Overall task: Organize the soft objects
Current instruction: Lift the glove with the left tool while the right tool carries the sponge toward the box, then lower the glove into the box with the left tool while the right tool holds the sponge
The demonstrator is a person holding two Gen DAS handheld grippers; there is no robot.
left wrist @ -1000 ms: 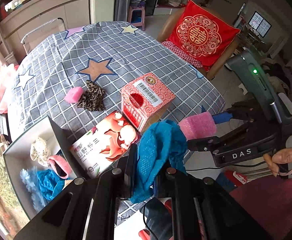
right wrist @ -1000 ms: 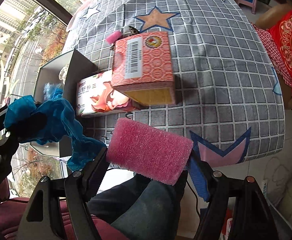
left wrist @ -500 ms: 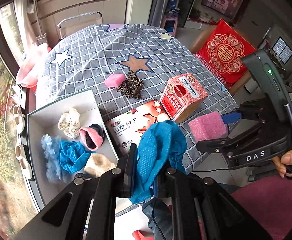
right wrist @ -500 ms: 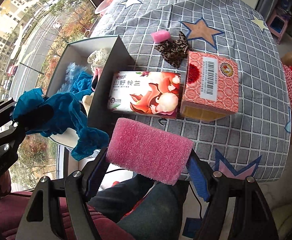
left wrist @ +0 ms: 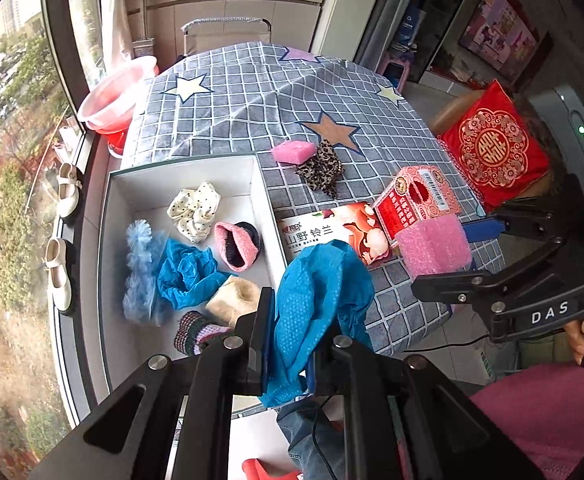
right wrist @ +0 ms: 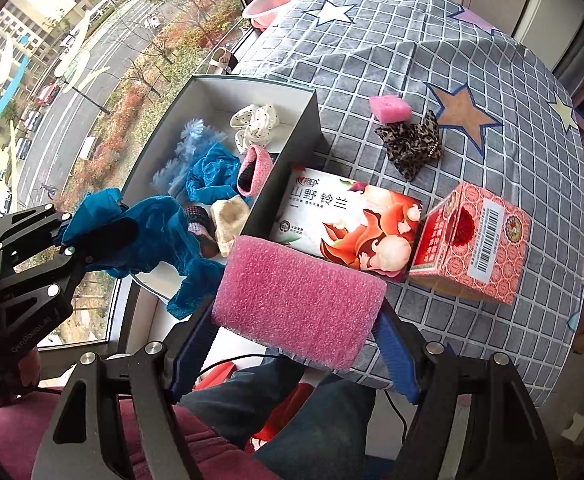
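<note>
In the left wrist view the left gripper (left wrist: pixel 287 340), at the bottom centre of the frame, is clamped tight on a crumpled blue mesh cloth (left wrist: pixel 320 292) that bulges up above its fingers and hangs down below them. In the right wrist view the right gripper (right wrist: pixel 292 332), also at bottom centre, holds a pink foam block (right wrist: pixel 298 296) squeezed between its blue pads, the jaws standing fairly wide around it. The bench (right wrist: pixel 432 60), covered with a grey checked cloth with stars, fills the upper right of that frame. On it, at centre left, stands an open white box (right wrist: pixel 296 140) holding a spotted white piece, a pale blue fluffy piece, another blue mesh cloth and a pink sock. Just right of the box lies a flat printed carton (right wrist: pixel 348 220), and beside that a red tissue box (right wrist: pixel 476 240). Further up lie a small pink sponge (right wrist: pixel 390 109) and a leopard-print cloth (right wrist: pixel 412 146), touching each other.
</note>
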